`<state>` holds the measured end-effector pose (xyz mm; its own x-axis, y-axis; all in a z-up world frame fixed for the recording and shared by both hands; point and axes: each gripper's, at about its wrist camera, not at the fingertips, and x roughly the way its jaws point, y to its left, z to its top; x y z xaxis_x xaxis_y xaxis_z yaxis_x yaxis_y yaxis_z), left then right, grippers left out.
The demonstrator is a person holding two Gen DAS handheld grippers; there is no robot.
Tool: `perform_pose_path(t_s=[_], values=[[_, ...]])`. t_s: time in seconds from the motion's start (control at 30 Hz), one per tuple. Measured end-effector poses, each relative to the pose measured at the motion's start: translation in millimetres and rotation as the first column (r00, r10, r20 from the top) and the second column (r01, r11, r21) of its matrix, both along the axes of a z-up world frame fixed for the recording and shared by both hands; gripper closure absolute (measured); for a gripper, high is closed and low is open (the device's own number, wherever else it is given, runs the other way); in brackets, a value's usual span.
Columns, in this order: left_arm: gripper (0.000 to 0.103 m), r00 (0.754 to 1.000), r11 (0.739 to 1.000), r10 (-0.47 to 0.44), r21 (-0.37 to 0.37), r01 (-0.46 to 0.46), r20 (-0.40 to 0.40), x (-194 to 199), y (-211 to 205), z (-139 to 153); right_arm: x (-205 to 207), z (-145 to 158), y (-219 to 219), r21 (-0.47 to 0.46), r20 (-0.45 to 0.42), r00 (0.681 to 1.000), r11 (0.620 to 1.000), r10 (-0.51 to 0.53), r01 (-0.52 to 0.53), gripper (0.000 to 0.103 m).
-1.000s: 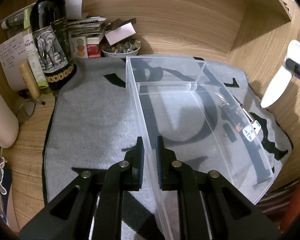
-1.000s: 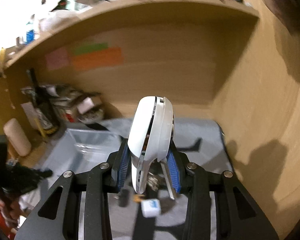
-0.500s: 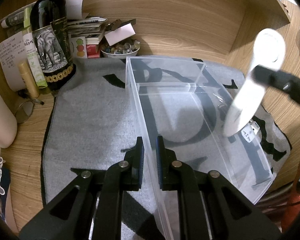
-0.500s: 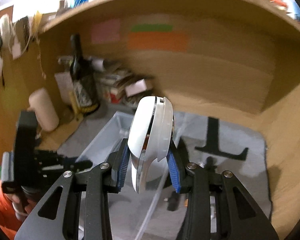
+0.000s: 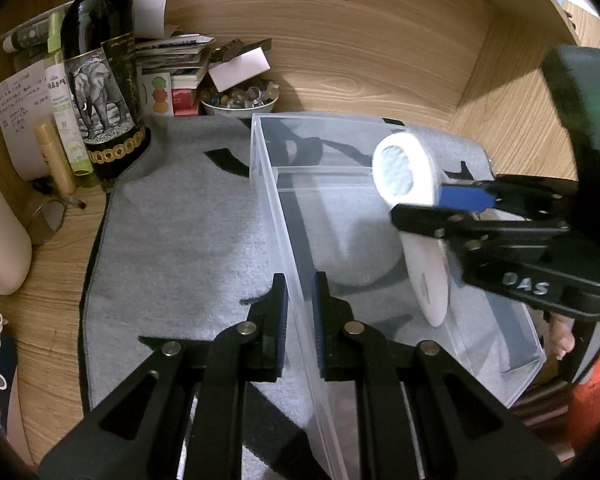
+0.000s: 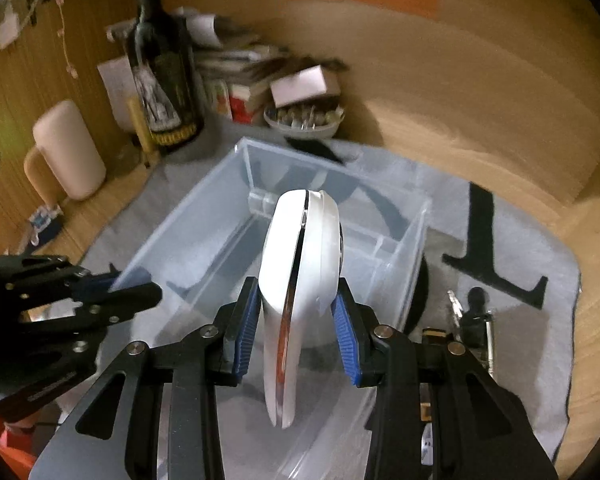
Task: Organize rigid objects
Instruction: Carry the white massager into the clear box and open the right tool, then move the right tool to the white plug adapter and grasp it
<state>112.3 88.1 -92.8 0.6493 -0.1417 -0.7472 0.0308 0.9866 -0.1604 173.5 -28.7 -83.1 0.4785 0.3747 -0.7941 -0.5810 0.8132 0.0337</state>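
A clear plastic storage box (image 5: pixel 380 152) with an inner divider lies on a grey mat (image 5: pixel 180 232). My left gripper (image 5: pixel 300 312) is shut on the box's near left wall; it also shows in the right wrist view (image 6: pixel 112 288). My right gripper (image 6: pixel 296 320) is shut on a white handheld device (image 6: pixel 300 264) and holds it above the inside of the box (image 6: pixel 204 240). In the left wrist view the white device (image 5: pixel 408 176) hangs over the box's large compartment, with my right gripper (image 5: pixel 452 208) behind it.
A dark wine bottle (image 5: pixel 100 80), papers, books and a bowl of small stones (image 5: pixel 240 100) stand at the back left. A pale cylinder (image 6: pixel 68 148) stands at the left. Small metal items (image 6: pixel 472 312) lie on the mat right of the box. Wooden walls enclose the back and right.
My right gripper has carried the white device left and down, from beside the right wall to over the box's inside. My left gripper has kept its hold on the box wall.
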Motion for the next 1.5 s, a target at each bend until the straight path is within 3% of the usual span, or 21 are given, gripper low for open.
perform_pose_path(t_s=[0.17, 0.47, 0.53, 0.6, 0.7, 0.9, 1.1, 1.5], values=[[0.091, 1.000, 1.000, 0.001, 0.006, -0.001, 0.000, 0.5, -0.1, 0.5, 6.5, -10.1, 4.1, -0.025, -0.046, 0.999, 0.999, 0.022, -0.023, 0.070], [0.091, 1.000, 1.000, 0.005, 0.017, -0.005, -0.002, 1.1, -2.0, 1.1, -0.1, 7.0, -1.5, -0.007, 0.019, 0.999, 1.000, 0.029, -0.029, 0.070], [0.091, 1.000, 1.000, 0.004, 0.017, -0.004, -0.003, 1.4, -1.4, 1.0, -3.3, 12.4, -6.9, 0.011, 0.039, 0.999, 1.000, 0.018, -0.019, 0.065], [0.091, 1.000, 1.000, 0.006, 0.018, -0.006, -0.007, 1.5, -1.4, 0.6, -7.3, 18.5, -13.6, 0.031, 0.070, 0.998, 1.000, 0.000, -0.002, 0.048], [0.091, 1.000, 1.000, 0.007, 0.021, -0.007, -0.010, 2.5, -1.2, 0.2, -14.9, 29.5, -25.3, 0.047, 0.128, 0.991, 0.998, -0.042, 0.036, 0.034], [0.091, 1.000, 1.000, 0.010, 0.019, -0.009, -0.012, 4.3, -0.9, -0.1, -25.2, 51.9, -59.9, 0.082, 0.213, 0.967, 0.989, -0.137, 0.122, 0.021], [0.091, 1.000, 1.000, 0.008, 0.019, -0.008, -0.013, 4.5, 0.2, -0.1, -35.9, 56.4, -94.4, 0.081, 0.236, 0.945, 0.974, -0.227, 0.214, 0.021], [0.091, 1.000, 1.000, 0.010, 0.020, -0.010, -0.018, 4.9, 0.4, -1.4, -46.3, 6.7, -133.2, 0.013, 0.131, 0.938, 0.947, -0.321, 0.322, 0.021]])
